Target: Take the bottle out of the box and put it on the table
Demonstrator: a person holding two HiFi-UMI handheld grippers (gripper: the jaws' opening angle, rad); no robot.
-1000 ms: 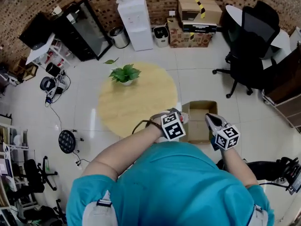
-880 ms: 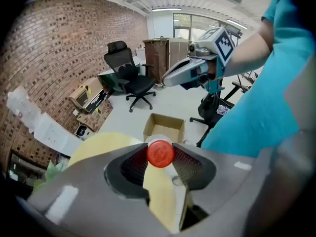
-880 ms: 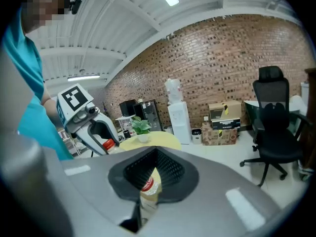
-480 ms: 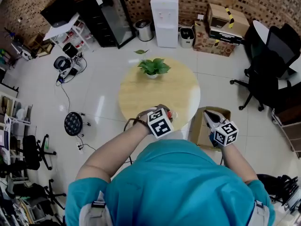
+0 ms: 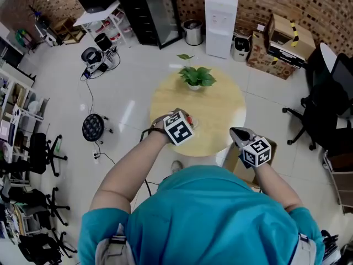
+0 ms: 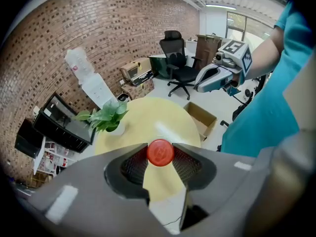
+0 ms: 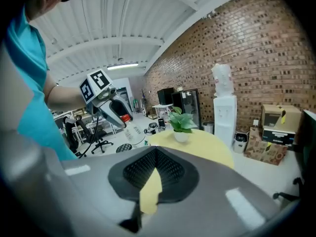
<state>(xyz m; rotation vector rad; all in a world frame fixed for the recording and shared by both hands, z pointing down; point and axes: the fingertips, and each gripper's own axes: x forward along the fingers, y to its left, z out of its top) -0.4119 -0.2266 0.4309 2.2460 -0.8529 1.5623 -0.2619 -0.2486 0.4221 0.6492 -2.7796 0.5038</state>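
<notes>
My left gripper point(image 5: 185, 121) has its jaws partway closed on the red-capped bottle point(image 6: 160, 152), holding it over the round table point(image 5: 218, 112), short of the potted plant point(image 5: 194, 77). My right gripper point(image 7: 154, 157) has its jaws together on nothing. The open box point(image 6: 200, 116) sits on the floor beside the table, and I can hardly see its inside.

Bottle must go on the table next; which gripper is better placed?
Left. The left gripper holds the bottle by its red-capped top above the round table; the right gripper is empty, shut, near the table's edge.
</notes>
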